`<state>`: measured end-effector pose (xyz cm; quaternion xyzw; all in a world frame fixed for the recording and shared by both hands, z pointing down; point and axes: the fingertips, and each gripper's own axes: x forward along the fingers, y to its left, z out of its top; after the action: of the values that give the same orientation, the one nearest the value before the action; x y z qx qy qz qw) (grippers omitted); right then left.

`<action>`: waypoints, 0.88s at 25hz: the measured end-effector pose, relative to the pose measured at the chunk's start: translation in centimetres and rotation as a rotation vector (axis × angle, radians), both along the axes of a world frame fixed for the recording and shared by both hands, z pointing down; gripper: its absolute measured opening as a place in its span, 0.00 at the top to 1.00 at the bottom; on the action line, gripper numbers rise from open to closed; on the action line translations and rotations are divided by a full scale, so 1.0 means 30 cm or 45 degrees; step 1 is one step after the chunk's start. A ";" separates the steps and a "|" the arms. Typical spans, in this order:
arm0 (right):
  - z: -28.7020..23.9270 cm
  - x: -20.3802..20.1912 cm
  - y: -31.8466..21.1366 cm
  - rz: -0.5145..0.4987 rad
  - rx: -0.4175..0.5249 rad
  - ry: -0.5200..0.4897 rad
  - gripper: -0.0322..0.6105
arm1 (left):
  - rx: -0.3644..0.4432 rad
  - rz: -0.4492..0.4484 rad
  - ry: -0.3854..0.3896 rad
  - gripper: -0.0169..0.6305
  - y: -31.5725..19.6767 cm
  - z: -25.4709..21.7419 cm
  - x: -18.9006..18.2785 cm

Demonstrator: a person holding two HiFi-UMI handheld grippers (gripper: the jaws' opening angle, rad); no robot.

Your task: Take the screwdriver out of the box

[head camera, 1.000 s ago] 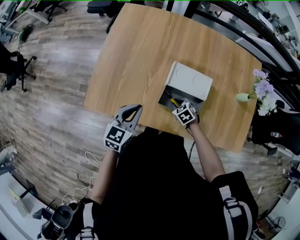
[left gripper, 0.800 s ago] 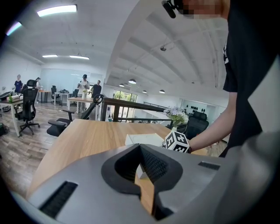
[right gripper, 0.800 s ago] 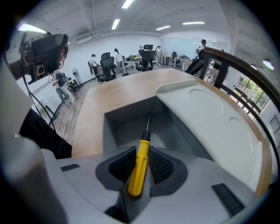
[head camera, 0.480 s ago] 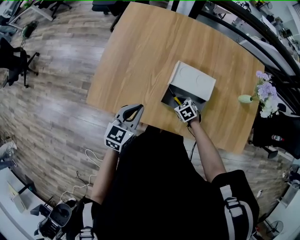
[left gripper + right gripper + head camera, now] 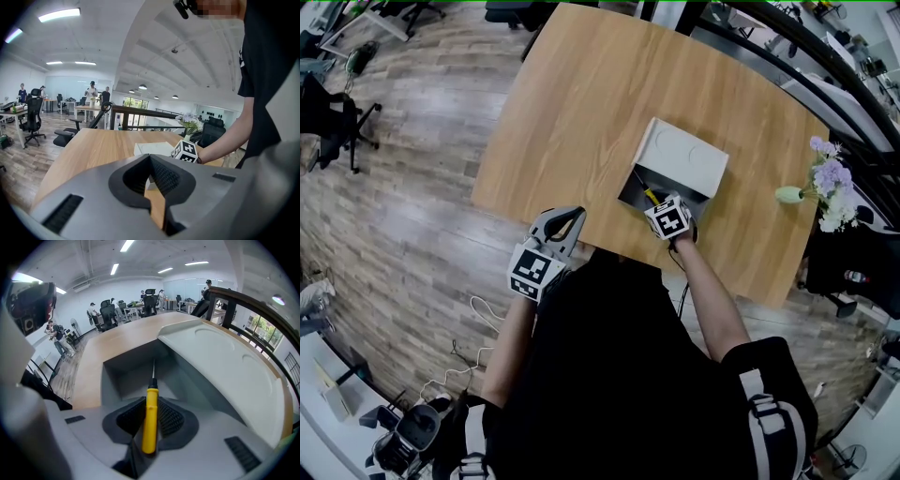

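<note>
At the box's 6 o'clock opening, the right gripper clamps the yellow screwdriver; the left gripper, closed empty, hovers at its 8 o'clock.

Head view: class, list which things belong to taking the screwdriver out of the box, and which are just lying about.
Belong to the job:
screwdriver
box
right claw, shut on the screwdriver

Just lying about:
vase of flowers
office chair
left claw, idle at the table edge
</note>
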<state>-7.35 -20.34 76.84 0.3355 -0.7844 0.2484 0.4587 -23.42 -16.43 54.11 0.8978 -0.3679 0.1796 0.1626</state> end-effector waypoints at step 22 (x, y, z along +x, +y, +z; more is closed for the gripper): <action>-0.241 0.219 0.089 -0.035 0.215 -0.041 0.82 | 0.067 -0.050 0.004 0.94 0.068 -0.078 0.211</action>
<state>-0.78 -17.67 69.62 0.3582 -0.8144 0.1804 0.4194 -17.08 -14.38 51.77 0.8947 -0.3897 0.1652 0.1429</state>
